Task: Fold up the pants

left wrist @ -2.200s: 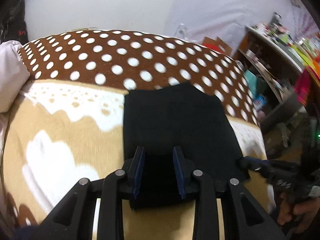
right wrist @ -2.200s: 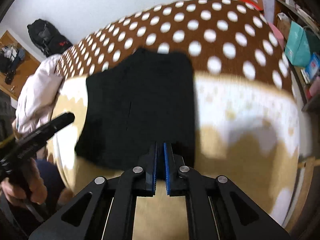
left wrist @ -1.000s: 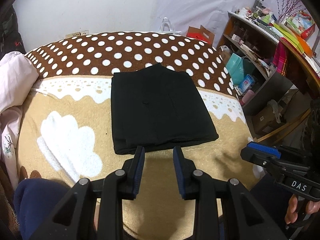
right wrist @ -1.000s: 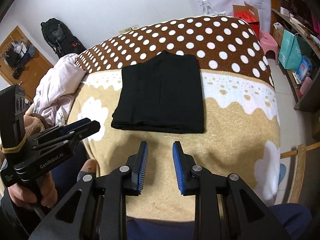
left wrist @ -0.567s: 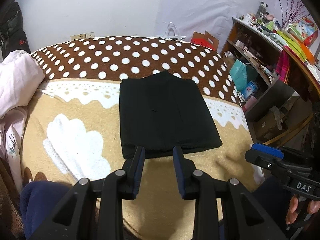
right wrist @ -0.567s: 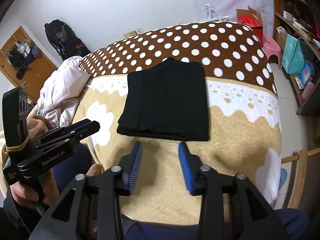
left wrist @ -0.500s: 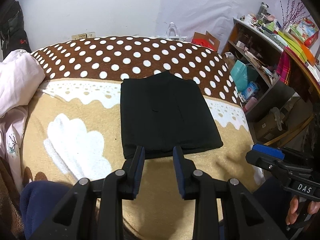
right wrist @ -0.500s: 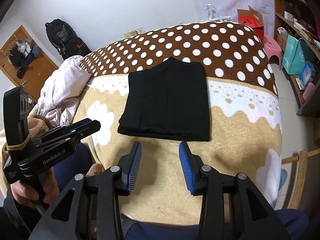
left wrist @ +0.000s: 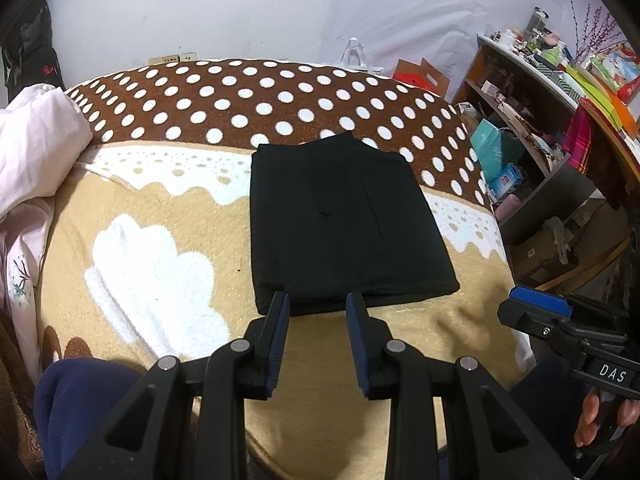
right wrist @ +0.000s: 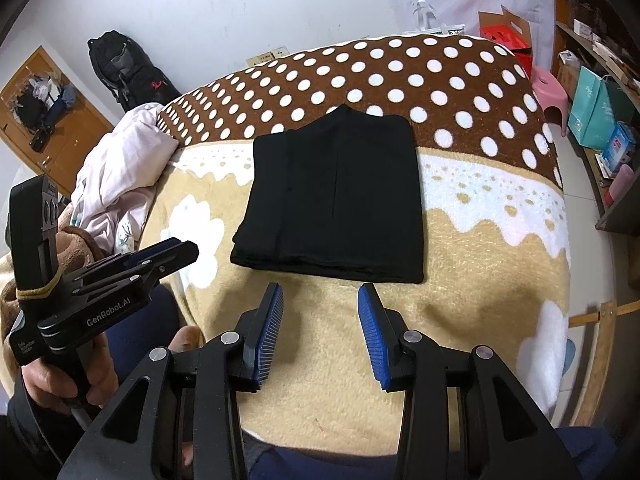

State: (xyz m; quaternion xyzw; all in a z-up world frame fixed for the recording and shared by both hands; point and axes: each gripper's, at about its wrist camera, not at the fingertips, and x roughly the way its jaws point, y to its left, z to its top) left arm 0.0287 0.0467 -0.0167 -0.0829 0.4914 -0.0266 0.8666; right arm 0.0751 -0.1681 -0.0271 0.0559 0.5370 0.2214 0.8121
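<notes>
1. Lying flat as a compact rectangle, the black fabric pants [left wrist: 344, 224] are seen just beyond the fingertips of both grippers, on the plush tan, white and brown polka-dot blanket [left wrist: 168, 240]; stacked layers show along the near edge, so the folding is judged essentially complete.
2. The left black two-finger gripper with blue pads [left wrist: 316, 312] is held above the blanket with its fingers spread and nothing between them; the near edge of the pants appears right at the tips, though contact cannot be confirmed.
3. The right black two-finger gripper with blue ribbed pads [right wrist: 320, 304] is held back from the pants with its fingers spread wider, also empty; a strip of bare blanket is visible between its tips and the fabric.
4. Both tools are judged to be kept clear so that the finished bundle is left undisturbed.
5. Beyond the left fingers' outer side, a crumpled pale pink garment [left wrist: 36, 152] is piled at the blanket's edge, apparently set aside.
6. Out past the right side of the fingers, a cluttered wooden shelf unit [left wrist: 540, 100] is seen, well apart from the work.
7. Counted: one pair of pants, one blanket, two grippers, four fingers, one pink garment, one shelf unit.
</notes>
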